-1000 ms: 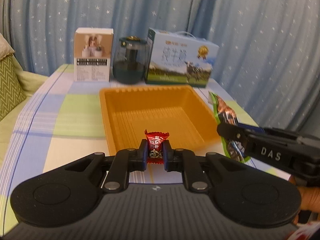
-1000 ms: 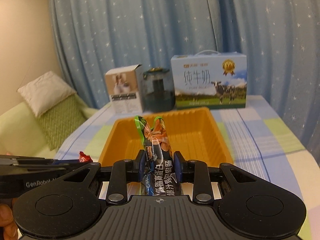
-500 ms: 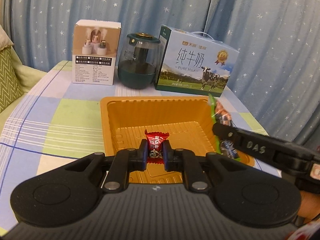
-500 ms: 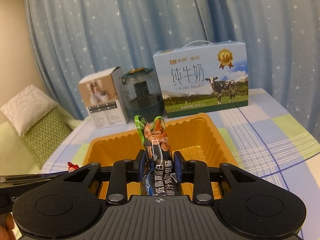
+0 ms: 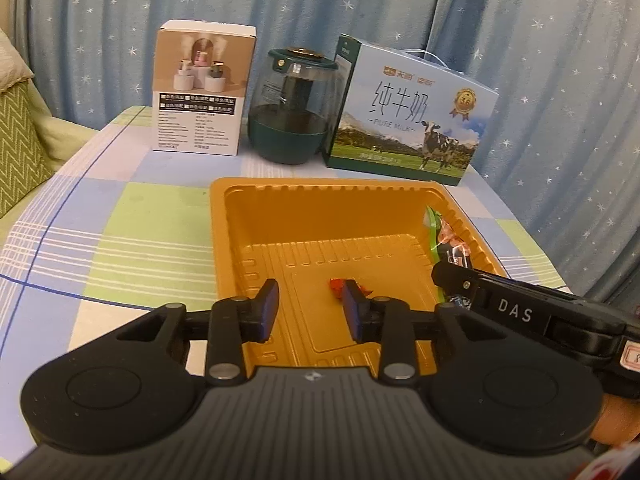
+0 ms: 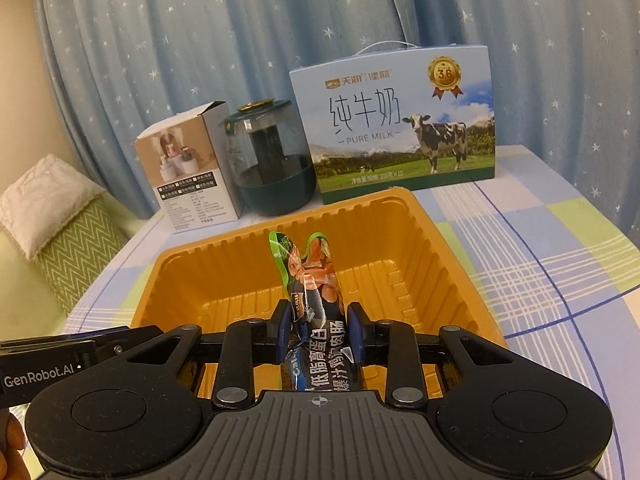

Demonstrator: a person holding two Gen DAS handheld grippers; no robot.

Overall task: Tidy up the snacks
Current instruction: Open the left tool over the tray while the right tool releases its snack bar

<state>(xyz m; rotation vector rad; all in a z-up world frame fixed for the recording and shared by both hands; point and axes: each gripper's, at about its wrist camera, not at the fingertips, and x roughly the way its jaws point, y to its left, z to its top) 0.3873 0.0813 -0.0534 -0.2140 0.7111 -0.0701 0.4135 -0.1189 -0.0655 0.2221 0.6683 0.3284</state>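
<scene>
Claws first. The left claw (image 5: 310, 310) stands spread over the near part of the orange plastic tray (image 5: 256, 220); its jaws have just been opening, and the pads press on nothing. The red wrapped candy (image 5: 340, 285) lies on the tray floor, just beside the inner face of the claw's right finger (image 5: 354, 314), partly hidden by it; contact cannot be told. The right claw (image 6: 318, 334) pinches a long sausage snack packet (image 6: 310, 280) in a green, orange and black wrapper, held between both pads over the tray's interior, its far end pointing up and away from the claw. In the left wrist view that packet (image 5: 444, 240) sits over the tray's right side. The tray rests on a desk (image 5: 120, 232) covered with a checked cloth of blue, green and white. Behind the tray stand, left to right, a humidifier carton (image 5: 202, 88), a dark green jar with a clear body (image 5: 294, 108) and a pure milk carton with a cow picture (image 5: 412, 116). A blue star-patterned curtain (image 5: 360, 0) hangs behind. A green zigzag cushion (image 6: 72, 252) lies off the desk's left side.
</scene>
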